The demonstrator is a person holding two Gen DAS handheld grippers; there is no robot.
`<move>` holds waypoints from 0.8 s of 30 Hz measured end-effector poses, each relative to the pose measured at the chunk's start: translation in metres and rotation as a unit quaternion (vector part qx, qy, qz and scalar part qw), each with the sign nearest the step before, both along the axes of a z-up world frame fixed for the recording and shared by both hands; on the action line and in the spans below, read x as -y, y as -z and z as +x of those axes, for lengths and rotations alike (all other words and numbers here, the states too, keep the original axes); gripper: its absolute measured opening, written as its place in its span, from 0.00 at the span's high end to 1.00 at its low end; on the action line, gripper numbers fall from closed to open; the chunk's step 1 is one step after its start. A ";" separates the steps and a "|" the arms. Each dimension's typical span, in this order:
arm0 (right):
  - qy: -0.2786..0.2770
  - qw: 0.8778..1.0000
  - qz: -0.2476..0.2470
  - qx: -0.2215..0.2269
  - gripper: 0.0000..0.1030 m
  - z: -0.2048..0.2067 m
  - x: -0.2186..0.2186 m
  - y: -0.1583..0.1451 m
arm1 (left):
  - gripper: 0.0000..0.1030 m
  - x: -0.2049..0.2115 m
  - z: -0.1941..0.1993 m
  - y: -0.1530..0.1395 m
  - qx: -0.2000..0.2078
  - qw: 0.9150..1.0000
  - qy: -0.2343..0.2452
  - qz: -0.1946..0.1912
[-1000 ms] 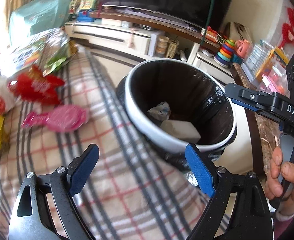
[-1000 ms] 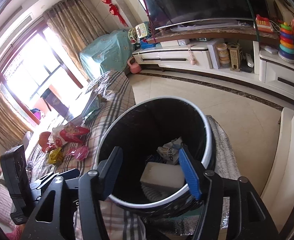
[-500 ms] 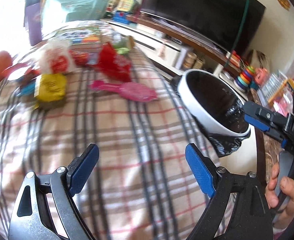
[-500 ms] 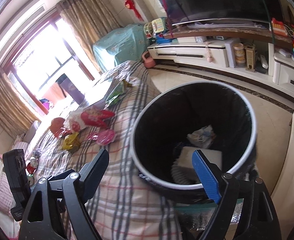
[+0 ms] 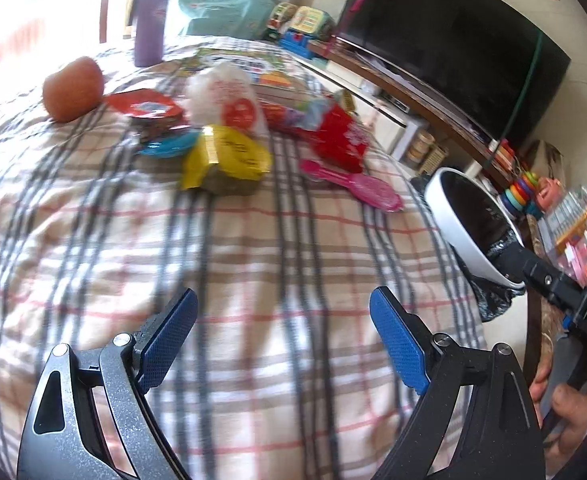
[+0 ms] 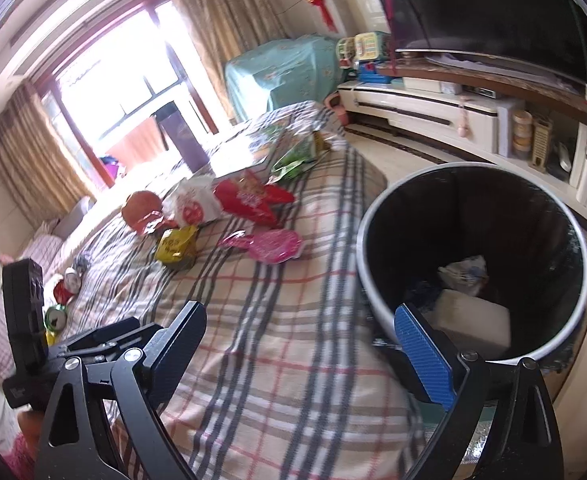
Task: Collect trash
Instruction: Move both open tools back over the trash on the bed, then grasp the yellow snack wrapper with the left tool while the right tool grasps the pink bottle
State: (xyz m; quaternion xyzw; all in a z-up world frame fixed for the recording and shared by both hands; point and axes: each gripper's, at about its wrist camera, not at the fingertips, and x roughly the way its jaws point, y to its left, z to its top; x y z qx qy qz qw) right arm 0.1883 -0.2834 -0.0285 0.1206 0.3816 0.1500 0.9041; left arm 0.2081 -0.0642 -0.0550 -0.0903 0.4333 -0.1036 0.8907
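Trash wrappers lie clustered at the far side of the plaid blanket (image 5: 253, 272): a yellow packet (image 5: 229, 158), a red wrapper (image 5: 343, 142), a white bag with a red print (image 5: 225, 94) and a pink wrapper (image 5: 357, 186). The black-lined trash bin (image 6: 473, 264) stands just beside the blanket's edge and already holds a white block and a crumpled scrap. The left gripper (image 5: 283, 336) hovers over bare blanket, fingers spread wide, holding nothing; the right gripper (image 6: 301, 344) is likewise spread and empty near the bin's rim. The step in hand appears to be the reach for a wrapper. Good practice: approach the nearest item, probably the yellow packet or pink wrapper, low and level, straddle a raised fold, and pinch film only, not blanket cloth. The orange fruit (image 5: 73, 88) is probably not trash.
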 end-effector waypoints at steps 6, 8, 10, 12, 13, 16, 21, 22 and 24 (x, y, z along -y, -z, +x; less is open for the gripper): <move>-0.035 0.999 -0.017 0.004 0.07 0.008 -0.022 0.002 | 0.13 -0.025 0.002 0.000 0.000 1.000 -0.027 0.001; -0.049 0.998 -0.025 0.008 0.07 0.010 -0.029 0.001 | 0.13 -0.030 0.004 -0.001 0.000 0.999 -0.032 0.001; -0.063 0.997 -0.034 0.011 0.07 0.015 -0.035 0.001 | 0.13 -0.034 0.008 -0.001 -0.003 0.999 -0.037 0.004; -0.077 0.996 -0.044 0.013 0.07 0.020 -0.040 0.002 | 0.13 -0.036 0.011 -0.001 -0.005 0.999 -0.040 0.005; -0.084 0.995 -0.048 0.013 0.07 0.023 -0.043 0.003 | 0.13 -0.038 0.014 -0.001 -0.007 0.999 -0.041 0.003; -0.095 0.993 -0.063 0.009 0.07 0.032 -0.050 0.008 | 0.13 -0.040 0.021 -0.004 -0.005 0.999 -0.042 -0.002; -0.112 0.990 -0.087 -0.007 0.07 0.053 -0.063 0.014 | 0.13 -0.040 0.039 -0.010 0.001 0.999 -0.042 0.010; -0.116 0.989 -0.091 -0.005 0.07 0.055 -0.066 0.015 | 0.13 -0.040 0.043 -0.011 0.002 0.999 -0.041 0.010; -0.123 0.987 -0.104 -0.001 0.07 0.062 -0.071 0.014 | 0.13 -0.040 0.052 -0.014 0.006 0.999 -0.042 0.014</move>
